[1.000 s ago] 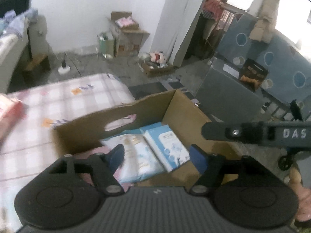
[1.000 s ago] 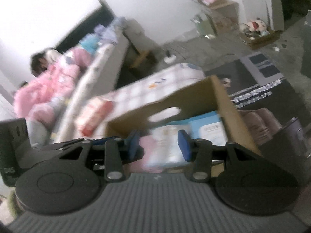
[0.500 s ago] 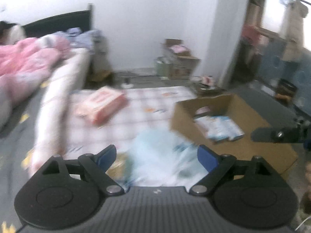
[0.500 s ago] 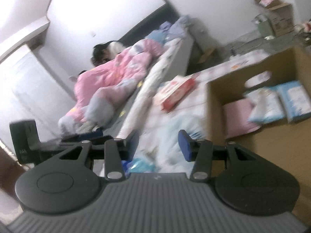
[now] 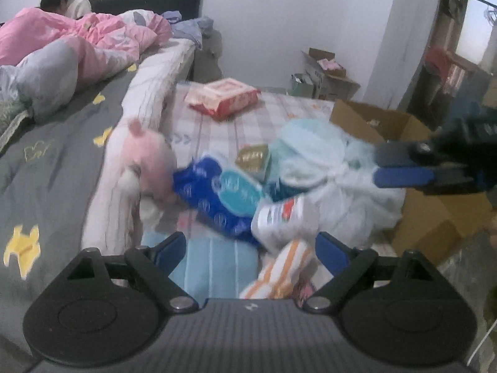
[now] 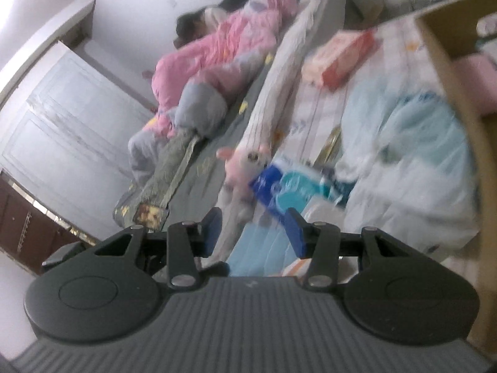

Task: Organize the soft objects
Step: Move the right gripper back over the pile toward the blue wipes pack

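A pile of soft things lies on the checked mat (image 5: 273, 108): a pink plush toy (image 5: 147, 161), a blue tissue pack (image 5: 217, 199), a white pack with red print (image 5: 285, 217), a pale blue cloth heap (image 5: 329, 161), a striped orange cloth (image 5: 282, 273) and a red-and-white pack (image 5: 222, 98). The cardboard box (image 5: 413, 143) stands at the right. My left gripper (image 5: 250, 250) is open and empty above the pile's near edge. My right gripper (image 6: 253, 233) is open and empty near the plush toy (image 6: 245, 161); it also shows in the left wrist view (image 5: 403, 177).
A bed with a grey cover (image 5: 52, 161) runs along the left, with a person under pink bedding (image 5: 71, 40) on it. Cardboard boxes (image 5: 326, 77) stand by the far wall. A white wardrobe (image 6: 62, 124) shows in the right wrist view.
Both grippers have swung away from the cardboard box to the left and now face the pile of soft things on the mat. Both stay open and empty.
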A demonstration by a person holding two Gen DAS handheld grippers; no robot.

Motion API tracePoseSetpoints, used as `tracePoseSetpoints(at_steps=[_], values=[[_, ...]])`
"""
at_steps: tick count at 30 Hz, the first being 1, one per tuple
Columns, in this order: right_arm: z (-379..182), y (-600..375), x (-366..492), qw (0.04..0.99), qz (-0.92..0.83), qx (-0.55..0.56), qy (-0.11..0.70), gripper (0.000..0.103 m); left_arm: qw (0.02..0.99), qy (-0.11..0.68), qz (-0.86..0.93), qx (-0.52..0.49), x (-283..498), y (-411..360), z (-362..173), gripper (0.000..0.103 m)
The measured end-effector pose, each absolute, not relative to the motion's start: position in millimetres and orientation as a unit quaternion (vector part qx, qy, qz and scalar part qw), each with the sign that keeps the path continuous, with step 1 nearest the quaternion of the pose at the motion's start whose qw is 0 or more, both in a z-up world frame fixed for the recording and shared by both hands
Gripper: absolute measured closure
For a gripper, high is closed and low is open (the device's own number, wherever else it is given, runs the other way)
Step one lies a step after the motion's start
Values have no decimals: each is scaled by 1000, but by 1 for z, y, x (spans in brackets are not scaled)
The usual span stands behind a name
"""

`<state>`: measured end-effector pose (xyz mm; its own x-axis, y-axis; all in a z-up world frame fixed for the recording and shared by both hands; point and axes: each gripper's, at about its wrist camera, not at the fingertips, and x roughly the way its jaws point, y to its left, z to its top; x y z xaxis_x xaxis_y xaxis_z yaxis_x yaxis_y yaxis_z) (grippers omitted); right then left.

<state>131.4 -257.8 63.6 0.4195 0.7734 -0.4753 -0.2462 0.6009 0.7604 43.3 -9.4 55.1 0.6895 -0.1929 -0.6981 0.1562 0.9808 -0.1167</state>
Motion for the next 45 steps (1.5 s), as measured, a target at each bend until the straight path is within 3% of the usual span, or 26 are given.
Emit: tracePoseSetpoints(at_steps=[9,14,18,22,39,45], values=[[23,-220,123,756,314,301,489,58,917,388,-97,2,24,-15,17,14],[13,-200,128,746,316,294,506,58,913,393,-108,-14,27,-11,7,24],[6,-195,133,747,301,294,514,58,909,400,-119,-11,35,-16,1,26],[-5,-203,134,744,280,304,524,58,892,431,-134,-23,45,-21,-9,39],[-39,-227,132,739,235,321,543,58,863,461,-202,-34,32,-58,-20,39],[-29,-238,132,747,235,327,529,58,873,451,-182,-22,27,-51,-14,33]])
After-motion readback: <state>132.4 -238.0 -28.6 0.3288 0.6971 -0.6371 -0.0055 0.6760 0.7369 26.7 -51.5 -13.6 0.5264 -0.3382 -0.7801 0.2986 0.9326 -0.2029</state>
